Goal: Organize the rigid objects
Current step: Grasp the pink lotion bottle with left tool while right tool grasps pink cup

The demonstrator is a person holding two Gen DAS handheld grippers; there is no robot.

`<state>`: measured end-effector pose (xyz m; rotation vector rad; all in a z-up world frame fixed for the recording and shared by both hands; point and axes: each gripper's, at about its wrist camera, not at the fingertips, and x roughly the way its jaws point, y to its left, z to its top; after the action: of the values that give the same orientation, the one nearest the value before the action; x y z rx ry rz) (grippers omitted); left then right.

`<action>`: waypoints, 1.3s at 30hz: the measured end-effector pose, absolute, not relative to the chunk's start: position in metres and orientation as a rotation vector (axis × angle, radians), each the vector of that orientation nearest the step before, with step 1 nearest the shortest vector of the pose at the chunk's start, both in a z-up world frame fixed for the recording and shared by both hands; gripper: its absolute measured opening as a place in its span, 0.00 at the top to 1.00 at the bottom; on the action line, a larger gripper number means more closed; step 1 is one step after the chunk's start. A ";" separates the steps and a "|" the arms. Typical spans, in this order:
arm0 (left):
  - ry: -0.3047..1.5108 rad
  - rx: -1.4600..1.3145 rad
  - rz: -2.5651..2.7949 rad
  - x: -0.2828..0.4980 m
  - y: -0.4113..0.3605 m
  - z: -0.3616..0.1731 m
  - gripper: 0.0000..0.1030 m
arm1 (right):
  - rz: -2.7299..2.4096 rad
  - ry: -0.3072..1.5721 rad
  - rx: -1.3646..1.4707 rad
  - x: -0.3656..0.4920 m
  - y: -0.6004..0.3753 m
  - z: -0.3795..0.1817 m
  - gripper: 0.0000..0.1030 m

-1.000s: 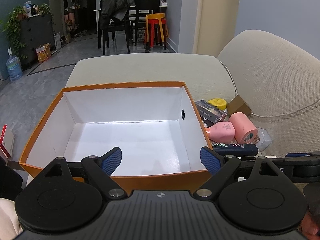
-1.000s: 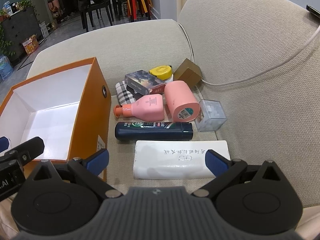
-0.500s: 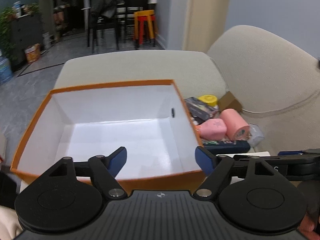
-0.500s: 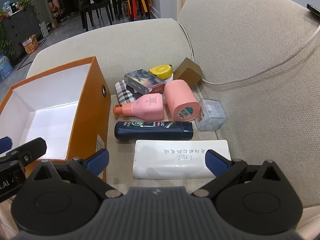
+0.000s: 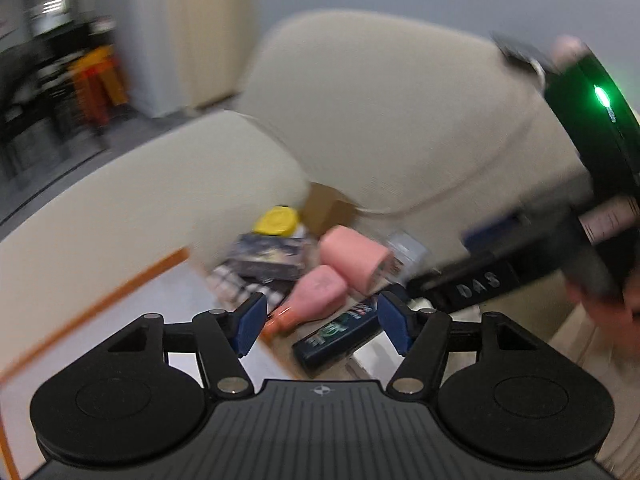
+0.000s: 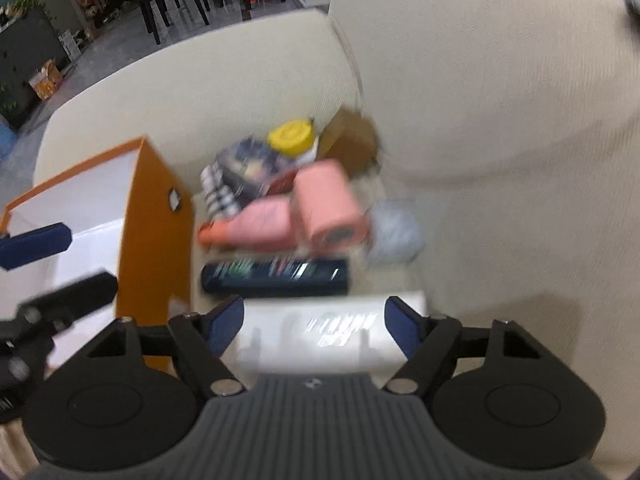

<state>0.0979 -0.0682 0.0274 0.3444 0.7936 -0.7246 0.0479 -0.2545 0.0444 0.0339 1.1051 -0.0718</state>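
Note:
Both views are blurred. An orange box (image 6: pixel 156 220) with a white inside stands on the sofa at left. Beside it lies a pile: a pink bottle (image 6: pixel 260 228), a pink cylinder (image 6: pixel 328 204), a dark tube (image 6: pixel 276 276) and a flat white box (image 6: pixel 320 328). My right gripper (image 6: pixel 316 326) hovers over the white box, its jaws closing without touching it. My left gripper (image 5: pixel 322 320) hangs over the box's right rim (image 5: pixel 120 292), jaws closing on nothing. The pink bottle (image 5: pixel 320 292) and dark tube (image 5: pixel 340 332) lie beyond it.
A yellow tape measure (image 6: pixel 290 136), a brown box (image 6: pixel 348 136), a printed card box (image 6: pixel 248 168) and a clear plastic box (image 6: pixel 394 228) sit at the pile's far side. The sofa back (image 6: pixel 480 80) rises to the right. Chairs and stools stand on the floor behind.
The left wrist view swung right, from the box's inside to the pile, and rolled. The right gripper moved in over the white box. Both pairs of jaws have narrowed.

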 end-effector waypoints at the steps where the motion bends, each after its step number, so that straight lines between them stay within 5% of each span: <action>1: 0.800 0.381 -0.761 0.104 -0.076 0.025 0.29 | -0.059 1.115 0.006 0.058 -0.255 0.044 0.26; 6: 0.853 0.612 -0.891 0.136 -0.115 -0.006 0.31 | 0.017 1.192 -0.087 0.100 -0.259 0.023 0.43; 20: 1.101 0.737 -1.009 0.197 -0.152 -0.086 0.34 | 0.081 1.184 -0.080 0.156 -0.281 -0.017 0.44; 25: 1.129 0.776 -1.020 0.195 -0.155 -0.096 0.41 | 0.101 1.236 0.016 0.164 -0.289 -0.029 0.46; 39: 1.103 0.533 -0.841 0.187 -0.132 -0.064 0.48 | 0.113 1.133 0.054 0.150 -0.288 0.010 0.49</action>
<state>0.1867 -0.1316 -0.0637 0.5332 1.1029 -0.8408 0.1505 -0.2883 0.0098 0.0541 1.1328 0.1126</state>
